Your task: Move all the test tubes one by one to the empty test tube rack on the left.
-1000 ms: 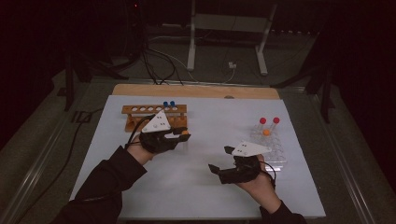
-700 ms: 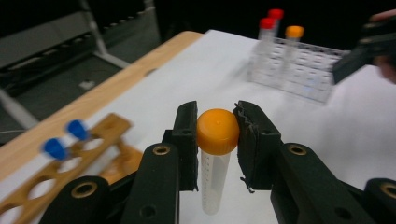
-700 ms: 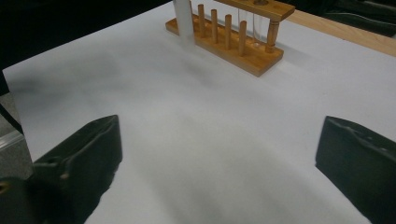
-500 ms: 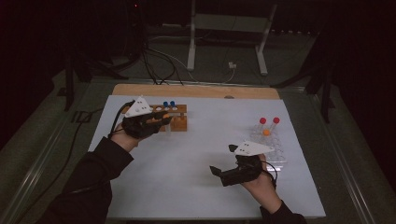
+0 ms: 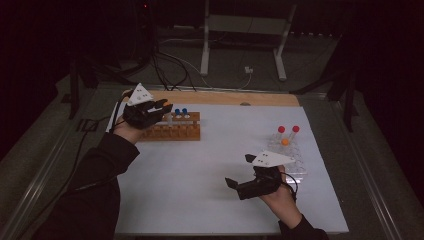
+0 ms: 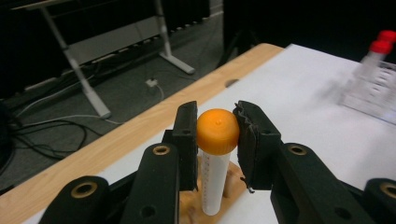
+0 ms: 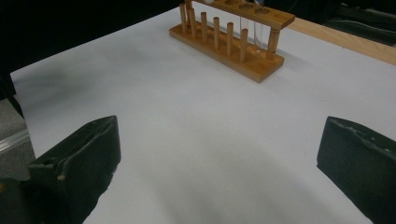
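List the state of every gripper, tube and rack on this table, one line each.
Left gripper: shut on the orange-capped tube.
Orange-capped tube: upright, capped, its foot at the wooden rack.
Wooden rack: upright, holding two blue-capped tubes.
Right gripper: open, holding nothing, above the white mat.
Clear rack: holding two red-capped tubes and one orange-capped.

Left tool (image 6: 217, 135) clamped, right tool (image 7: 219, 163) agape
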A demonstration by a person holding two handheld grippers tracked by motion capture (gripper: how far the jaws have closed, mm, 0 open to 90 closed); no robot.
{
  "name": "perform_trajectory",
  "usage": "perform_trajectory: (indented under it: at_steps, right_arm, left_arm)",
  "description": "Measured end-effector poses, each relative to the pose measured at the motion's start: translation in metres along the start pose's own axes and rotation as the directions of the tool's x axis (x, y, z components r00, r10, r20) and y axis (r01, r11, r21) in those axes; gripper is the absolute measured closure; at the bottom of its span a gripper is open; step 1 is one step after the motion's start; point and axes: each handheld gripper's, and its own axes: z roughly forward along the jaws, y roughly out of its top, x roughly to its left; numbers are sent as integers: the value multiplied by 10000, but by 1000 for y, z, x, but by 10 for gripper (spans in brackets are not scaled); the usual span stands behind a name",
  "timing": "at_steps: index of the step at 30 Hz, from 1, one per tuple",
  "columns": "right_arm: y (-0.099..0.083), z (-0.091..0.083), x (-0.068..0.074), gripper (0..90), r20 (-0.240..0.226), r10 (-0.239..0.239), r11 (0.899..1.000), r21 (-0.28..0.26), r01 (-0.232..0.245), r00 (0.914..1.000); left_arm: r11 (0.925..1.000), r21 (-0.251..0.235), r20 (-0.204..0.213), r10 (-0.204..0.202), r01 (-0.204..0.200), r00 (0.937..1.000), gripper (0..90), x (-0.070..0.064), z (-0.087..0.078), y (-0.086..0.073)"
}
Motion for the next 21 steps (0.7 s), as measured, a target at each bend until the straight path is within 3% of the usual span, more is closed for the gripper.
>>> perform_trajectory:
  at_steps: [7,11,17,21]
  right_arm:
    - [-1,0,-1,0,-28,-19,10000,-2,19,10000]
    - [-2,0,-2,0,-59,22,10000,8,-22,10000]
    - [-2,-1,-3,0,-89,10,10000,-21,-11,10000]
    - [-2,-1,-3,0,-132,35,10000,-15,-35,9999]
  left_arm:
    - [9984,-310,-731,-499,477,9961,717,13,17,-1]
    - [9983,-136,-1213,-586,574,9909,717,18,31,-7]
    - [9934,-42,-1275,-1139,1143,9853,717,24,43,-23]
    - [9920,183,-1246,-1214,1246,9848,717,23,51,-33]
